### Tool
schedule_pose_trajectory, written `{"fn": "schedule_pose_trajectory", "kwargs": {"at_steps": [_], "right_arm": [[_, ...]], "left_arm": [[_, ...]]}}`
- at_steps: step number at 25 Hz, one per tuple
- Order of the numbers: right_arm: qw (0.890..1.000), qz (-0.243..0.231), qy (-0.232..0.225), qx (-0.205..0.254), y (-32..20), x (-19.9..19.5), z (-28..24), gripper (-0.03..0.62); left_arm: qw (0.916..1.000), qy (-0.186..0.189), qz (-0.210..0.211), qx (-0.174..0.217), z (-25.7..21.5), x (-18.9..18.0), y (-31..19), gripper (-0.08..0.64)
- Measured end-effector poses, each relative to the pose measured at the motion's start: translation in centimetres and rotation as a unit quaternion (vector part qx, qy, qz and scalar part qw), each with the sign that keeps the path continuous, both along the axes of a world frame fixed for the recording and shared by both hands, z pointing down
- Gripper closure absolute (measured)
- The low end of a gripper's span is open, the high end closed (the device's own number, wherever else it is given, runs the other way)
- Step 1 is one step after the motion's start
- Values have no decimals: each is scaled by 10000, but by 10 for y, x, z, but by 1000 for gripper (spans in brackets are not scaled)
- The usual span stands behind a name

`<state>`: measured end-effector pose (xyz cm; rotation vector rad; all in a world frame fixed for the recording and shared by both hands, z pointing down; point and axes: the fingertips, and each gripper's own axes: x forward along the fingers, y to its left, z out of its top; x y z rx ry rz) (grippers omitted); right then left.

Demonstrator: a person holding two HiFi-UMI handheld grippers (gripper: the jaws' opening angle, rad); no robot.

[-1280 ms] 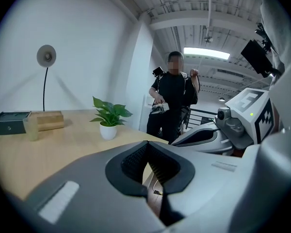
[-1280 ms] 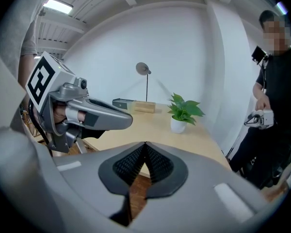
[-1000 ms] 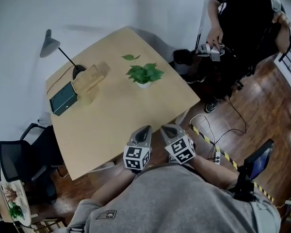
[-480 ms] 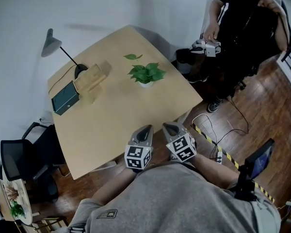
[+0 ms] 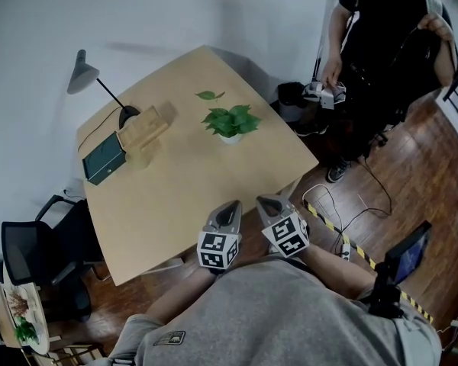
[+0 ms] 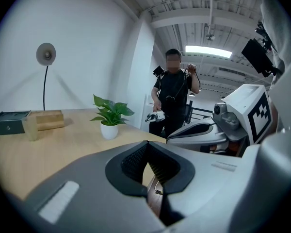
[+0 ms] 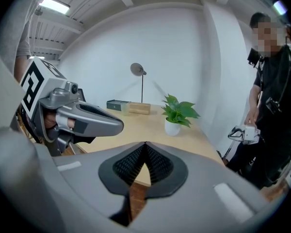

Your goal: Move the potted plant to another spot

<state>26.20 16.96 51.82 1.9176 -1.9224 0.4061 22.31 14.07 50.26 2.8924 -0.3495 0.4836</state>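
Observation:
The potted plant (image 5: 230, 121), green leaves in a small white pot, stands on the far right part of the light wooden table (image 5: 183, 181). It also shows in the left gripper view as the plant (image 6: 110, 119) and in the right gripper view as the plant (image 7: 177, 113). My left gripper (image 5: 230, 207) and right gripper (image 5: 265, 201) hover side by side at the table's near edge, well short of the plant. Both are shut with nothing between the jaws.
A dark green box (image 5: 102, 158), a wooden block (image 5: 143, 128) and a desk lamp (image 5: 82, 73) sit at the table's far left. A person in black (image 5: 382, 36) stands beyond the right corner holding a device (image 5: 324, 92). A black chair (image 5: 38, 254) is at left; cables and striped tape (image 5: 337, 226) lie on the floor.
The grippers have stayed where they were. The standing person has shifted the hand-held device slightly. The view has drifted a little.

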Motion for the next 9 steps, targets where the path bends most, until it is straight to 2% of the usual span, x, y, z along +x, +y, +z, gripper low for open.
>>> {"fn": "schedule_pose_trajectory", "kwargs": {"at_steps": [9], "right_arm": [[10000,-63,-9,15,1,3,-1,586]], "left_arm": [[10000,-12,-72,-23,1,3,2,560]]}}
